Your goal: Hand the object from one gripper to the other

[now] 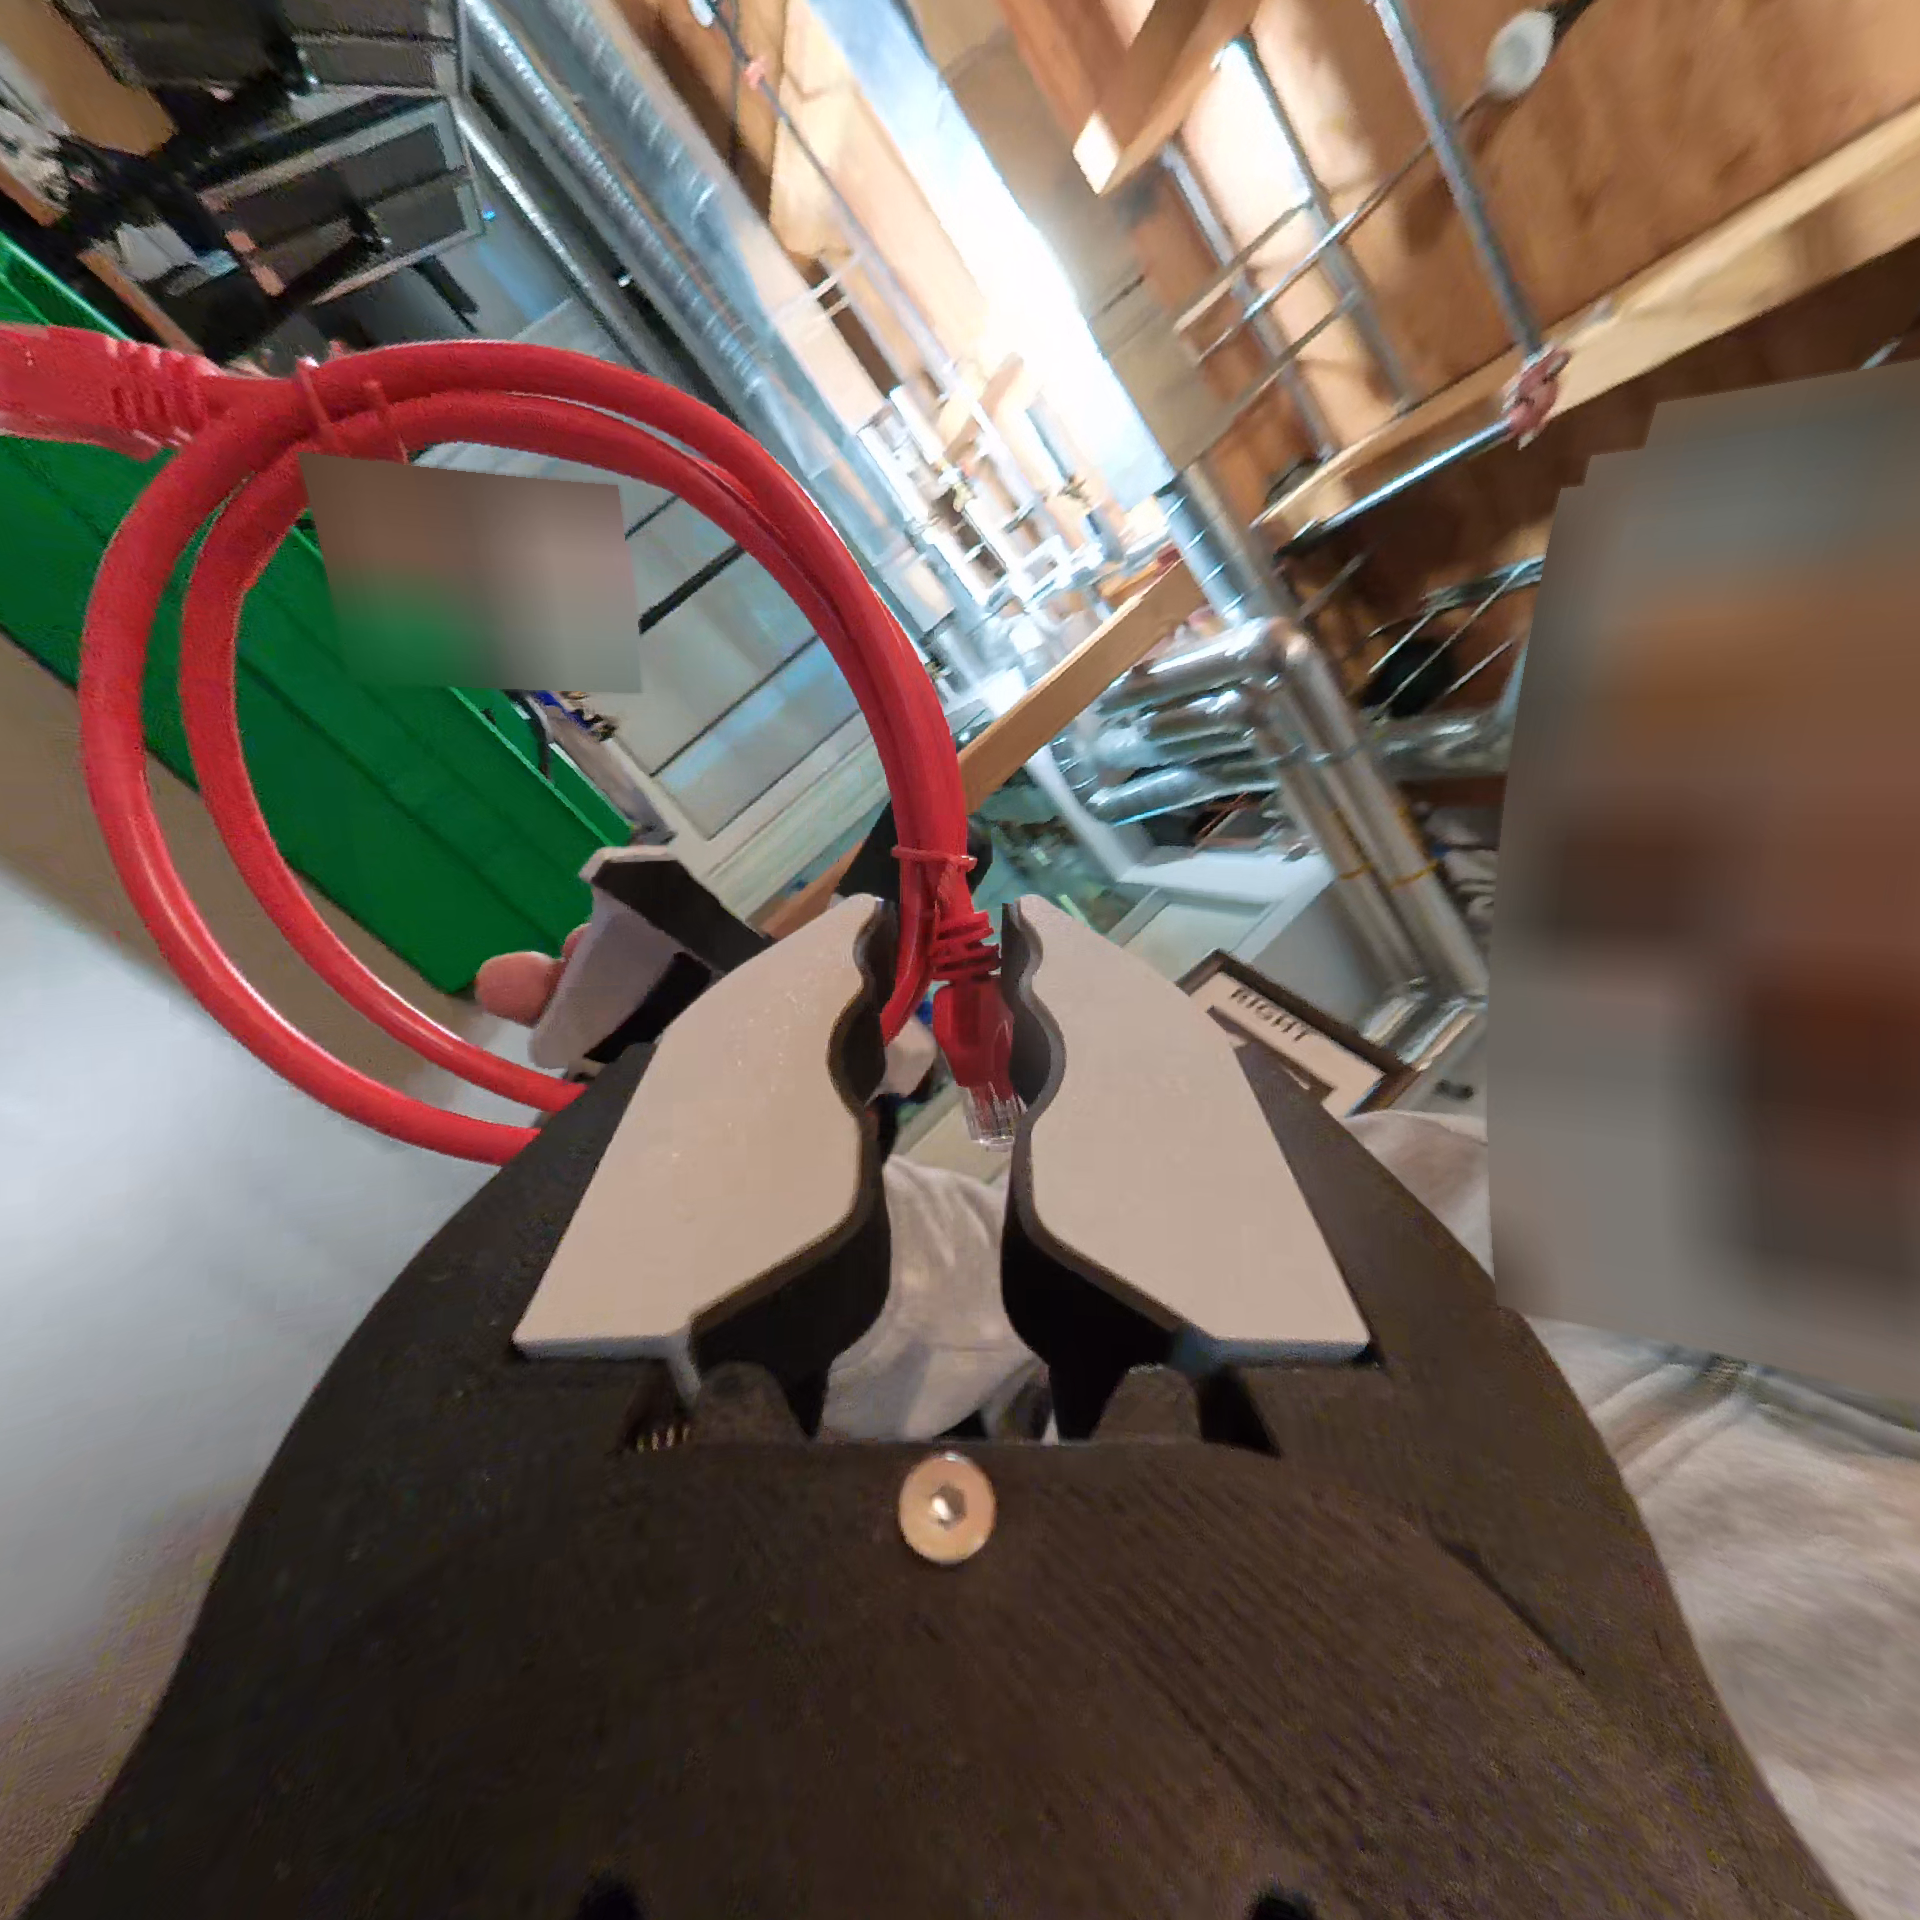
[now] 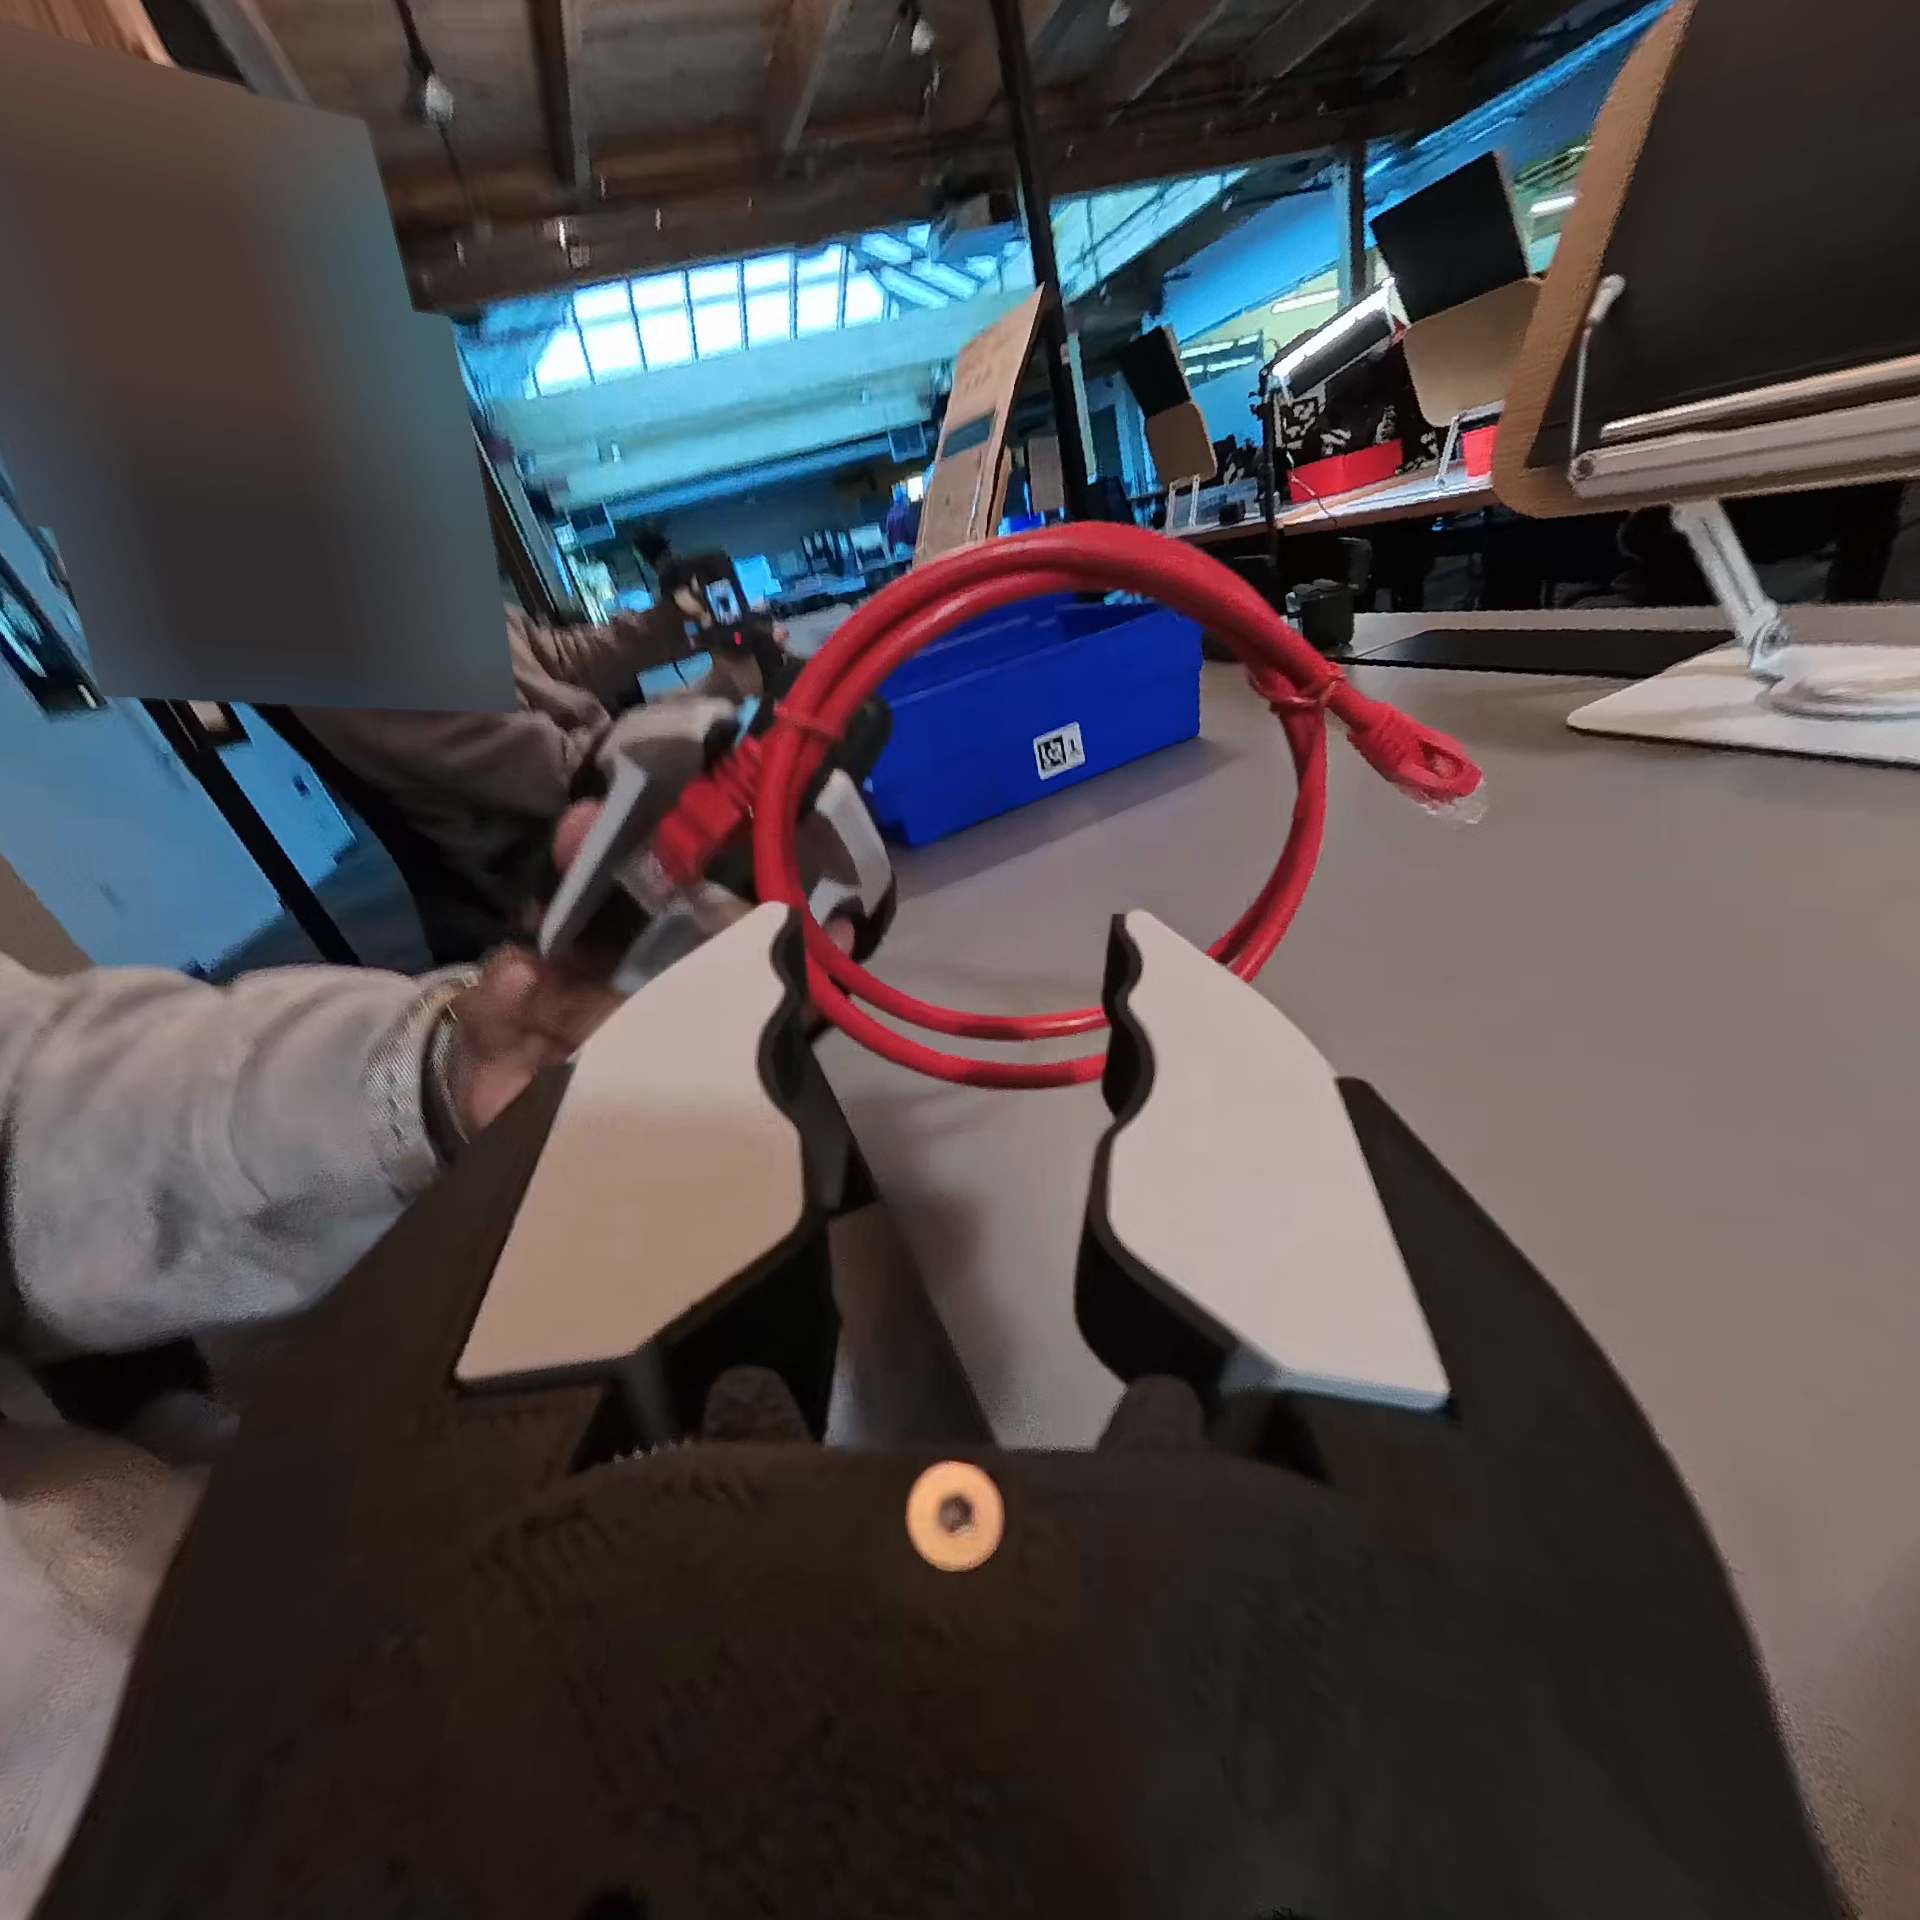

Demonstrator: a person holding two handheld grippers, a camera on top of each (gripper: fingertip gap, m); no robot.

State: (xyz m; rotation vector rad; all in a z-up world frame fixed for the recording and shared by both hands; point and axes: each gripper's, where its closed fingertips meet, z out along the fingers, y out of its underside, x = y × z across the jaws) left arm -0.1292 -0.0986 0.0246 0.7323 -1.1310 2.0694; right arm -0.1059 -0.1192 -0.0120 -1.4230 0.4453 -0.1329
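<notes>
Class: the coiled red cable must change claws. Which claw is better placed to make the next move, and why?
The right claw: it is open with the red cable loop's bottom between its fingertips, so it need only close. The left claw is shut on the cable.

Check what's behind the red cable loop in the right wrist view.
Through the red cable loop, a blue bin on the grey table. The loop's left side covers part of the left tool.

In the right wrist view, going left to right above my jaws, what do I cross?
Grey sleeve → left gripper, shut on one plug of the red cable → red cable coil → the free plug → monitor stand base.
</notes>
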